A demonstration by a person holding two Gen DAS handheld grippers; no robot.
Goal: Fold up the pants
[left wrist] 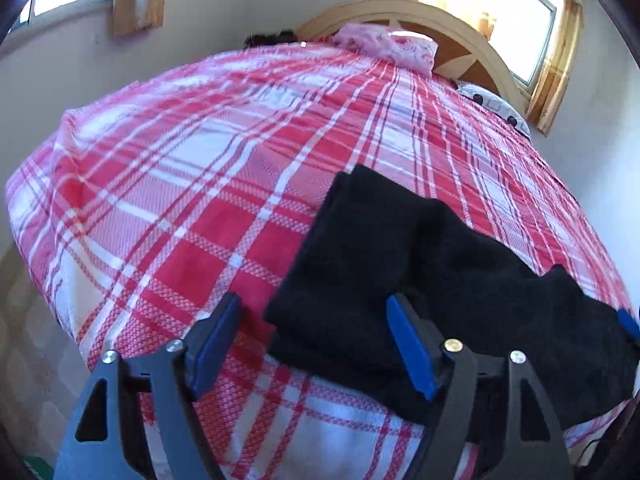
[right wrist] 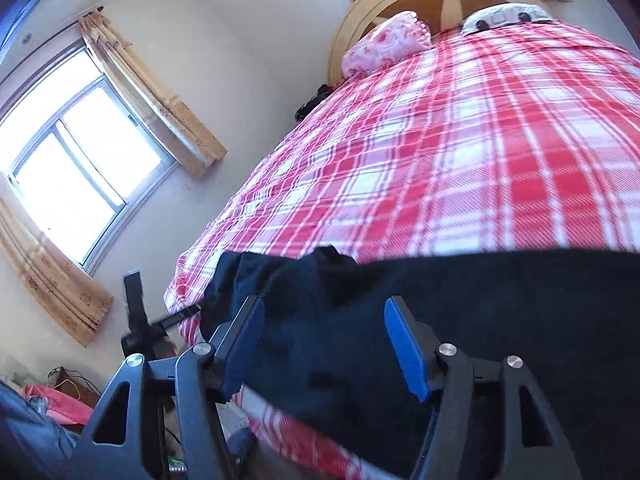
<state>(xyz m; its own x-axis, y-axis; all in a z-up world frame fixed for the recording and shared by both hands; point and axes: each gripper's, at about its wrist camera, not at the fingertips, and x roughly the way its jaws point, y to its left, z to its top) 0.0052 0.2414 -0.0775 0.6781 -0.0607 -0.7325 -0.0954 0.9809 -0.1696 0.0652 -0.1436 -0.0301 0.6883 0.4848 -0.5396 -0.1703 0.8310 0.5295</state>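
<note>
Folded black pants [left wrist: 420, 264] lie lengthwise (long axis toward headboard [left wrist: 460, 28]).

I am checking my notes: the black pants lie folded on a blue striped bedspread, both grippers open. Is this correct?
Not quite: the bedspread is red and white plaid, as the left wrist view shows. The black pants do lie folded on it, left gripper and right gripper open.

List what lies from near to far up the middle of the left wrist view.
Left gripper → black pants → red plaid bedspread → pink pillow → wooden headboard → window.
</note>
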